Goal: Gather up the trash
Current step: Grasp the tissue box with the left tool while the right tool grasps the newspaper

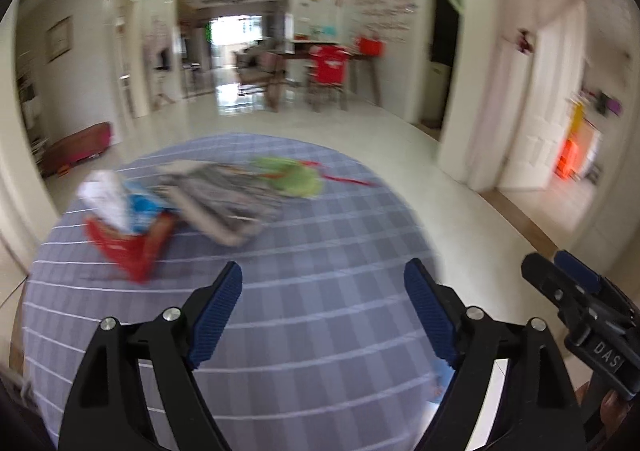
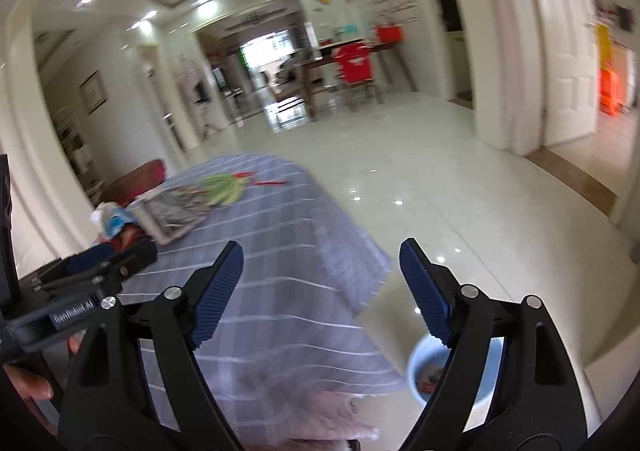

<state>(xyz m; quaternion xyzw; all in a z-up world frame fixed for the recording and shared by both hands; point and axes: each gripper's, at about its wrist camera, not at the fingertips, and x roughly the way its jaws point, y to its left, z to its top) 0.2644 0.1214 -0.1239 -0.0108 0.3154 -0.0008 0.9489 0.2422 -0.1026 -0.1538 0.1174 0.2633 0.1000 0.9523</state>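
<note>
Your left claw (image 1: pixel 322 283) stands wide apart over the checked cloth of the bench (image 1: pixel 320 331), gripping nothing; your right claw (image 2: pixel 321 263) is spread just as wide and empty, off the bench's edge. The trash sits at ten o'clock: a red holder (image 1: pixel 128 247) stuffed with wrappers, newspapers (image 1: pixel 224 199) beside it. A blue bin (image 2: pixel 420 367) stands at five o'clock on the floor.
</note>
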